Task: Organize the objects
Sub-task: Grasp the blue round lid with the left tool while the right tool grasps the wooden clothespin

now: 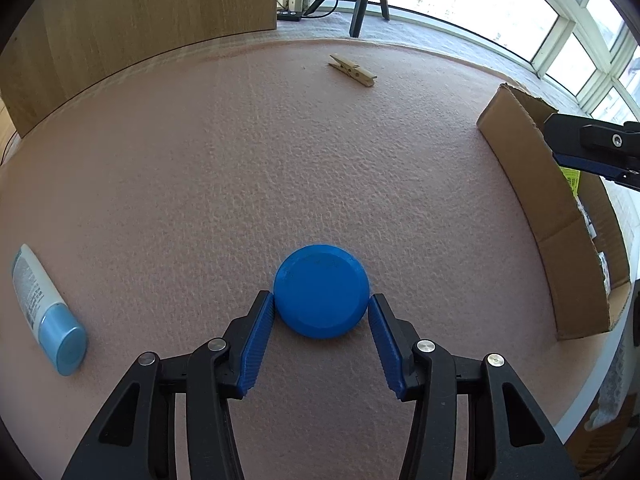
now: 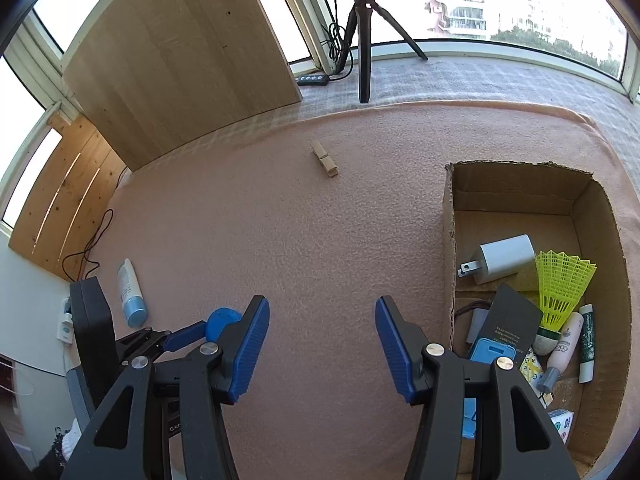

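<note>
A round blue lid [image 1: 322,290] lies on the pink cloth [image 1: 240,160]. My left gripper [image 1: 322,306] is open with its blue fingers on either side of the lid, the left pad touching or nearly touching its edge. The lid also shows in the right wrist view [image 2: 221,321] beside the left gripper's fingers [image 2: 186,336]. My right gripper [image 2: 322,312] is open and empty above the cloth, left of the cardboard box [image 2: 450,216]. In the left wrist view the right gripper's fingers [image 1: 592,152] hang over the box [image 1: 520,168].
A wooden clothespin [image 1: 353,70] lies at the far middle of the cloth. A white tube with a light-blue cap [image 1: 46,312] lies at the left. The box holds a white charger [image 2: 504,258], a yellow shuttlecock [image 2: 560,288] and several small items. A tripod [image 2: 364,40] and wooden board [image 2: 180,60] stand behind.
</note>
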Tool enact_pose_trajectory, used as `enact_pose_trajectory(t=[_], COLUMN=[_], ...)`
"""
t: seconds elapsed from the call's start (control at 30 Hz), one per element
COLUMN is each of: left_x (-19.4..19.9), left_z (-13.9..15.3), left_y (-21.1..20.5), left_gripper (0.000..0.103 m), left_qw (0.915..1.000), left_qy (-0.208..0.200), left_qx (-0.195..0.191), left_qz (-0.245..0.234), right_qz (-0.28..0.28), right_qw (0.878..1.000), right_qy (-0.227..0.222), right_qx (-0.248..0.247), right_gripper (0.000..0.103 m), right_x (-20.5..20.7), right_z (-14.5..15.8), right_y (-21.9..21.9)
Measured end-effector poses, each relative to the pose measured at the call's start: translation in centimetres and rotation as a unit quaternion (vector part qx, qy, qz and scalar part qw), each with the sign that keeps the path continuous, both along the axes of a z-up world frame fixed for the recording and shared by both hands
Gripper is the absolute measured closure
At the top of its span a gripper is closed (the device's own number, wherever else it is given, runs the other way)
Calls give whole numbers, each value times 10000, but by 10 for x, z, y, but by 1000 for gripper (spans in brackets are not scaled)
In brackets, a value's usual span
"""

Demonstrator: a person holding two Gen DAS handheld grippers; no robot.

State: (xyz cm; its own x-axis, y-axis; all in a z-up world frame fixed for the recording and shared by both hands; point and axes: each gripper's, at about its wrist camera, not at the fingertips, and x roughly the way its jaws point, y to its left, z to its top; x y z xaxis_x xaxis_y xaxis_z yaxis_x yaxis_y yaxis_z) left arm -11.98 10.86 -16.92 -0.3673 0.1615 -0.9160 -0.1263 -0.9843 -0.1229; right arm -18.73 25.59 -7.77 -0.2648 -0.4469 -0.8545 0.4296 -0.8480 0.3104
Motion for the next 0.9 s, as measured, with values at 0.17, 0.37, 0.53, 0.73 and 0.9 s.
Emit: enact_pose_trajectory(t=[0.17, 0.37, 0.53, 0.73, 0.9], left_x=[0, 0, -2, -4, -5], left_z=[1, 0, -1, 0, 0], left_y=[-5, -6, -8, -11, -8], left_gripper=[51, 51, 49, 47, 46], left_qw=[10000, 9998, 9995, 9990, 9992], left_qy=[-7, -108, -153, -188, -188], left_qx=[40, 147, 259, 401, 353], left_qz=[21, 14, 57, 98, 50], right_qz=[51, 17, -83, -156, 21], right_qw=[9999, 9996, 9992, 9982, 9960], right_qy=[-147, -282, -381, -456, -430], right_qx=[-44, 63, 123, 364, 783], right_gripper=[52, 52, 52, 52, 52], right_x=[-30, -71, -104, -144, -158], right_z=[-7, -19, -33, -52, -71], right_y=[-24, -56, -79, -101, -120])
